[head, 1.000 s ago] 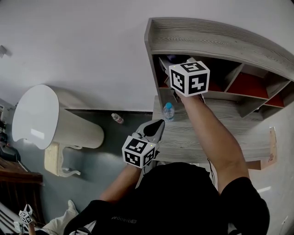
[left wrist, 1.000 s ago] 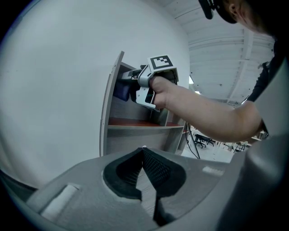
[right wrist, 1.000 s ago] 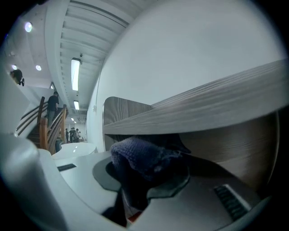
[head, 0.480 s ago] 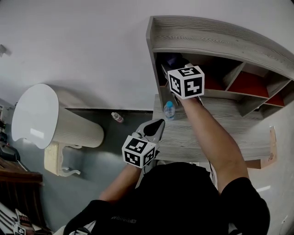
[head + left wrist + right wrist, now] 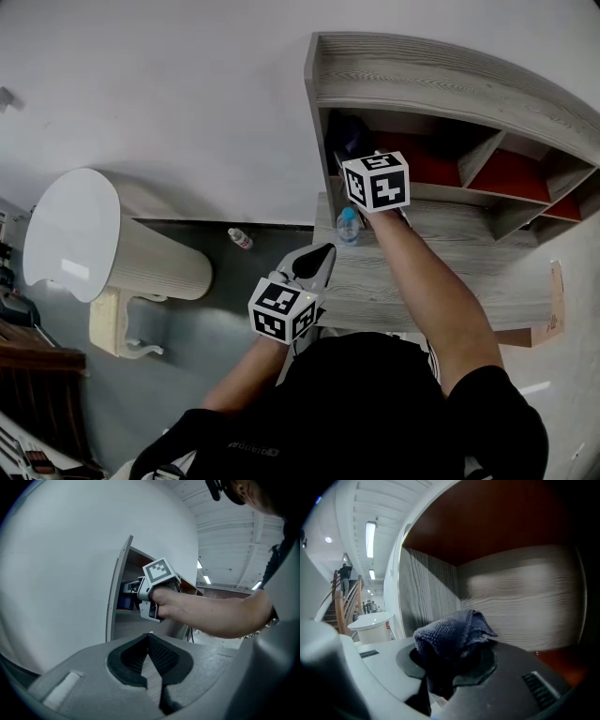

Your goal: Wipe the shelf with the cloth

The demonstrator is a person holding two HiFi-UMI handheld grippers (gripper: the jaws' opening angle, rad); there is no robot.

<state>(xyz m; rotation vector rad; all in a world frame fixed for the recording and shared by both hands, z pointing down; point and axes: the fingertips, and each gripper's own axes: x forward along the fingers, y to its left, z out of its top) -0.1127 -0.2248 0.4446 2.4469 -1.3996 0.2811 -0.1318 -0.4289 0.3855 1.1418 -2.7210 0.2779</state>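
Right gripper [image 5: 367,169] slides back out toward the person and a touch left compared with a second ago, so more of the red back panel in that end compartment of the shelf [image 5: 422,70] shows now; left gripper [image 5: 319,262] hasn't budged; it hangs low by the body with its jaws pressed together on nothing. The right one's jaws are clamped on the cloth [image 5: 454,630], a dark blue bunch that bulges out past the tips, inside the leftmost compartment with grey wood-grain boards close around it; I can't tell whether the fabric is actually touching a board at this instant. Handling-wise I'd guess it's light, soft and floppy (terry-looking weave, so grippy rather than slippery); nothing fragile about it; pinching it through the middle of the wad, as here, looks right since it leaves a padded nose in front to press flat on the wood. Small water bottle [image 5: 346,225] stands on the lower board just beside the right forearm; worth not clipping it.
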